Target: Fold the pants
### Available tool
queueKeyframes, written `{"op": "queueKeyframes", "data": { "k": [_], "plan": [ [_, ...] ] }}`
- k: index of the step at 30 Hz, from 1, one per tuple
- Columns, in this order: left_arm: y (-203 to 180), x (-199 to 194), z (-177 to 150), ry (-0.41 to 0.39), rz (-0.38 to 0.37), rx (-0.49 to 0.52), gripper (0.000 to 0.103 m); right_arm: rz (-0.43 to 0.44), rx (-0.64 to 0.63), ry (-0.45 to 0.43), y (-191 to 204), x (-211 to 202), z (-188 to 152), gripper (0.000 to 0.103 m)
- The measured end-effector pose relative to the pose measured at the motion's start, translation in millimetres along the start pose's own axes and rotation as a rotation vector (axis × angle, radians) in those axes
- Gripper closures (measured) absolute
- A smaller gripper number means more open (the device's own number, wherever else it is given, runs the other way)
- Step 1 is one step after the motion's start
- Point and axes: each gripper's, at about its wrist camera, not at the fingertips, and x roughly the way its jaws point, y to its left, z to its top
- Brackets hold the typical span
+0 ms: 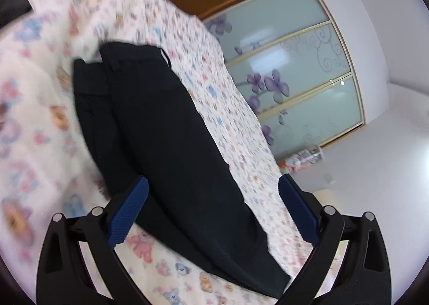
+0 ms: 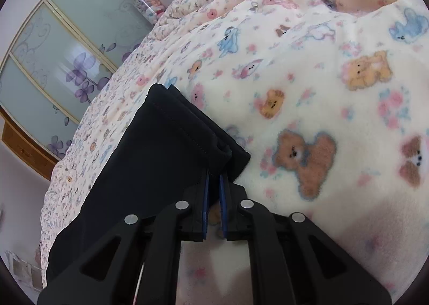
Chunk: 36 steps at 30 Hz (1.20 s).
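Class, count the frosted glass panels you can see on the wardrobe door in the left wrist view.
3: top panel, middle panel and bottom panel, stacked one above another beyond the bed. More may lie out of view.

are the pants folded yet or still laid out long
Laid out long, legs stacked one on the other. The pants stretch full length across the blanket; no crosswise fold shows.
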Motion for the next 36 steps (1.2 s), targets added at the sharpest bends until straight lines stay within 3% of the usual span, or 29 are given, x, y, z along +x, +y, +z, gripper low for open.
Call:
{"op": "queueKeyframes", "data": {
  "k": [4, 9, 12, 13, 14, 16, 17, 20, 25, 30, 32, 33, 34, 35, 36],
  "plan": [
    [14.7, 28.9, 9.6, 0.093, 0.041, -0.044, 0.005, 0.017, 0.004, -0.007, -3.2, 1.8, -0.8, 0.095],
    [28.9, 58.6, 23.7, 0.089, 0.146, -0.082, 0.005, 0.031, 0.01, -0.014, -7.3, -0.7, -3.5, 0.095],
    [35.3, 71.1, 35.8, 0.063, 0.154, -0.079, 0.009, 0.036, 0.012, -0.017, -7.9, -1.0, -5.3, 0.095],
    [38.4, 71.0, 36.4, 0.044, 0.15, -0.091, 0.014, 0.039, 0.012, -0.019, -8.5, -1.1, -5.8, 0.095],
    [40.6, 67.1, 36.1, 0.014, 0.149, -0.097, 0.041, 0.041, 0.013, -0.02, -8.9, -1.4, -6.2, 0.095],
    [45.1, 60.1, 34.6, -0.027, 0.161, -0.087, 0.083, 0.048, 0.016, -0.022, -10.4, -1.1, -6.3, 0.095],
    [47.8, 58.0, 35.0, -0.036, 0.168, -0.093, 0.093, 0.053, 0.018, -0.023, -11.3, -0.8, -6.4, 0.095],
    [46.4, 51.0, 31.3, -0.066, 0.136, -0.111, 0.096, 0.059, 0.02, -0.025, -12.8, -1.3, -6.9, 0.095],
    [7.0, 27.8, 11.4, -0.183, 0.183, 0.044, 0.097, 0.077, 0.031, -0.029, -15.9, -3.6, -7.7, 0.095],
    [-0.2, 6.1, -1.5, -0.239, 0.215, 0.046, 0.097, 0.093, 0.043, -0.032, -18.7, -5.1, -7.9, 0.095],
    [7.7, 7.9, -0.1, -0.232, 0.256, 0.031, 0.095, 0.1, 0.046, -0.033, -19.4, -6.0, -7.8, 0.095],
    [16.5, 17.6, 2.4, -0.193, 0.322, 0.028, 0.093, 0.105, 0.052, -0.031, -20.2, -7.2, -7.5, 0.095],
    [26.7, 22.4, 2.1, -0.166, 0.36, 0.022, 0.084, 0.108, 0.058, -0.027, -20.6, -8.2, -6.6, 0.094],
    [35.1, 30.4, 3.2, -0.14, 0.399, 0.004, 0.084, 0.104, 0.063, -0.019, -21.5, -10.5, -4.4, 0.094],
    [45.6, 31.8, 2.5, -0.129, 0.38, -0.026, 0.084, 0.095, 0.066, -0.014, -20.4, -13.9, -3.7, 0.094]
  ]
}}
